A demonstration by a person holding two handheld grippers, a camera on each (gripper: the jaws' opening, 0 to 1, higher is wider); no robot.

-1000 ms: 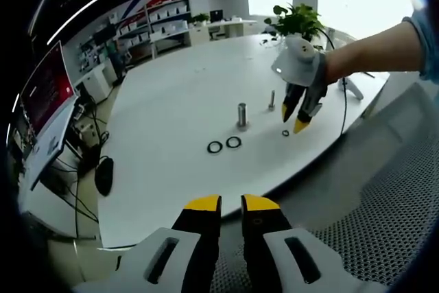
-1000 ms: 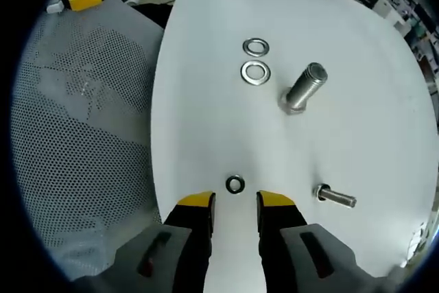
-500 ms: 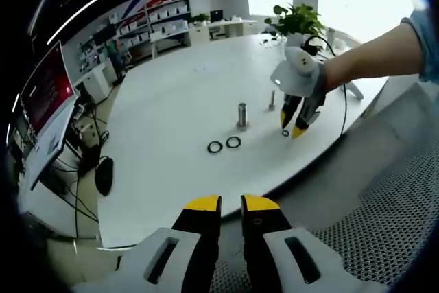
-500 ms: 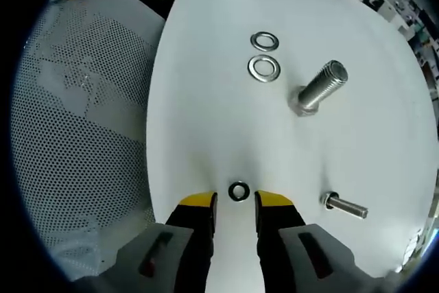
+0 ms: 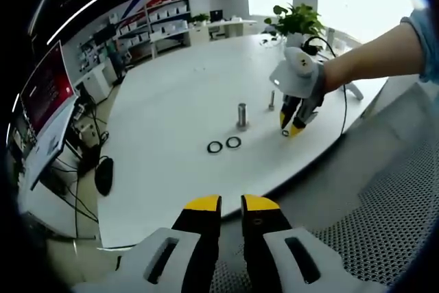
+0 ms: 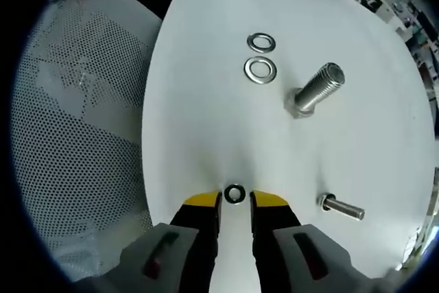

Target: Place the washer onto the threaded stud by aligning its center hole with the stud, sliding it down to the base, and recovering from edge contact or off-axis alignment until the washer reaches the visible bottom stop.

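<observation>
In the right gripper view, we see our right tool [image 6: 234, 202] low over the white bench [image 6: 206, 121], its yellow-tipped jaws set narrowly apart with the small washer [image 6: 234, 193] lying flat between the tips. We cannot tell whether the jaws already touch the washer's rim. Taking that washer as our landmark, the small threaded stud [image 6: 341, 207] stands on the bench just to its right in this view, well clear of the jaws. Farther beyond the washer and to the right stands the large bolt [image 6: 314, 91], upright on its head. Beyond the washer, slightly left of the large bolt, two larger washers [image 6: 260, 69] lie flat side by side, nearly touching each other. The mesh chair back [image 6: 75, 135] sits off the bench edge to the washer's left.

In the left gripper view, our left tool [image 5: 231, 205] is held back from the bench edge, above the mesh chair [image 5: 384, 224], jaws a narrow gap apart and holding nothing. Across the bench [image 5: 171, 121], the right tool [image 5: 291, 127] points steeply down, tips at the surface by the washer, which is too small to make out there. The hand [image 5: 322, 77] grips it from above, the forearm reaching in from the right, sleeve at the view's edge. A potted plant [image 5: 298, 18] stands behind.
</observation>
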